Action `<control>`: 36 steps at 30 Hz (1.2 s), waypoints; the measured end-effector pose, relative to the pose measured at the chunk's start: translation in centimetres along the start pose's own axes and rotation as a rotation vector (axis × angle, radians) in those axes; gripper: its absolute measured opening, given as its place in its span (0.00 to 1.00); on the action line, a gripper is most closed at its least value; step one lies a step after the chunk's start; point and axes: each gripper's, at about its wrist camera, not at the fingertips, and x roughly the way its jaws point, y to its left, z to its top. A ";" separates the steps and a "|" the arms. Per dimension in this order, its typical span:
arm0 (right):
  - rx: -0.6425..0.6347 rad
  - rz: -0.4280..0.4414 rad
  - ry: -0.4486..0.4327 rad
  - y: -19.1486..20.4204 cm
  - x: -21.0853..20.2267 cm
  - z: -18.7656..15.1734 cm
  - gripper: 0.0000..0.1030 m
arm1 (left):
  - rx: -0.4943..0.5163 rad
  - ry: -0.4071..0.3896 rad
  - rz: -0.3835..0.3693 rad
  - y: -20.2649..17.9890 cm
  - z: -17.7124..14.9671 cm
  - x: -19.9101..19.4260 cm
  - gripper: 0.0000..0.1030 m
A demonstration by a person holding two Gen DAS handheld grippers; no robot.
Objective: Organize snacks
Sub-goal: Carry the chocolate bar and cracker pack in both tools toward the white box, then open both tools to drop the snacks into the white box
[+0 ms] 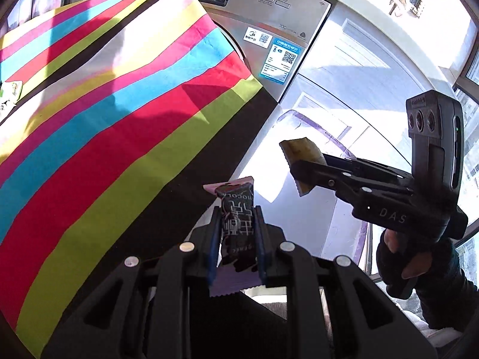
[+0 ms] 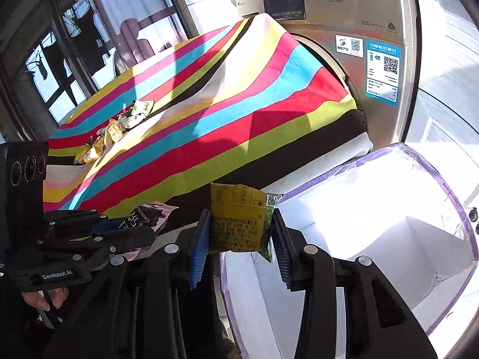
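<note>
Dark chocolate bar [image 1: 238,224] — pink ends, yellow packet [image 2: 239,221]

Yellow snack packet [image 2: 238,224] clamped in right claw [image 2: 239,239] beside white box [image 2: 389,209].

Our left wrist view looking down along its fingers over the rainbow-striped tablecloth [image 1: 104,137], our right wrist view close above the white purple-rimmed box [image 2: 389,209], both facing the silver washing machine [image 1: 269,30], each catching the other gripper alongside.
</note>
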 end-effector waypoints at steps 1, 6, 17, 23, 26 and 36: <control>0.015 -0.020 -0.005 -0.8 -0.2 -0.3 0.39 | 0.023 0.010 -0.012 -1.0 0.2 0.5 0.19; 0.053 -0.173 -0.016 -4.3 -1.3 -1.6 0.39 | 0.122 0.070 -0.041 -4.8 1.0 3.8 0.19; 0.192 -0.357 0.079 -10.2 -1.7 -3.5 0.53 | 0.131 0.101 -0.253 -8.9 1.9 7.4 0.59; 0.211 -0.344 0.062 -9.5 -1.5 -3.0 0.75 | -0.023 -0.014 -0.143 -1.7 2.2 3.3 0.88; 0.135 -0.289 0.042 -6.9 -0.7 -2.4 0.76 | -0.126 -0.105 0.076 4.3 1.6 -0.7 0.97; -0.236 -0.046 0.092 9.5 6.0 0.4 0.85 | -0.542 -0.214 0.578 23.8 -6.2 -13.4 0.98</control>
